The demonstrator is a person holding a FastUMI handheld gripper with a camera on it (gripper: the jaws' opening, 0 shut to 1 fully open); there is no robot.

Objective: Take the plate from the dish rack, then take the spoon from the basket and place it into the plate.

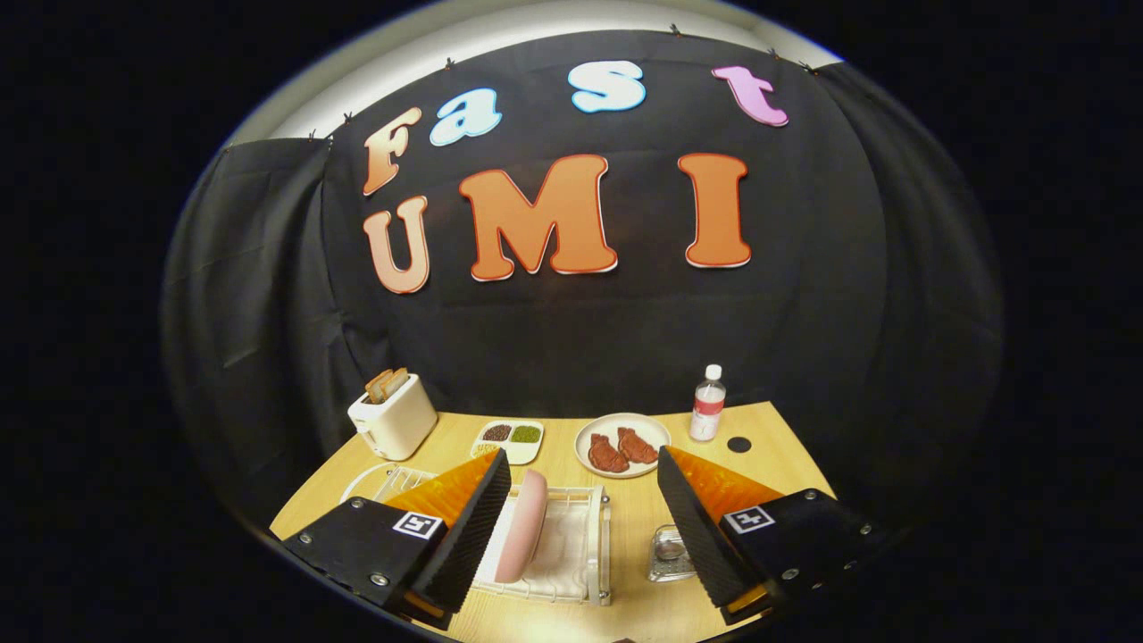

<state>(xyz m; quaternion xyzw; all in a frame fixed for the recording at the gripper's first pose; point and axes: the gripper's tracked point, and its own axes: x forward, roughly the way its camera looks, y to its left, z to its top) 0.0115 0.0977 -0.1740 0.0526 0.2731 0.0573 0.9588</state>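
Tongs [585, 527] released, the two fingers spread wide apart above the near part of the light wooden desk [777, 446], nothing gripped between them.

Pale pink round plate [522, 525] upright on its edge in the white wire dish rack [585, 549], just inside the left finger and close beside it; contact with that finger impossible to judge. Well apart from the right finger.

Small clear container [670, 554] on the desk just right of the rack, close by the right finger's inner face, something shiny and metallic inside; too small and blurred to tell whether basket and spoon.

Beyond the fingers, toward the black cloth wall: white round plate [622, 444] carrying two reddish-brown pieces of food [621, 451], set roughly midway between the fingertips. To its left, white divided tray [508, 440] with dark brown, green and pale fillings in separate compartments. Farther left, cream-coloured toaster [393, 420] with two slices of browned toast [387, 384] standing out of its slots. To the right of the food plate, clear plastic bottle with white cap and red label [707, 404], upright near the desk's far edge. Small black round disc [738, 444] flat on the desk just right of the bottle.

Curved white rim [362, 478] showing on the desk left of the rack, mostly hidden behind the left finger.
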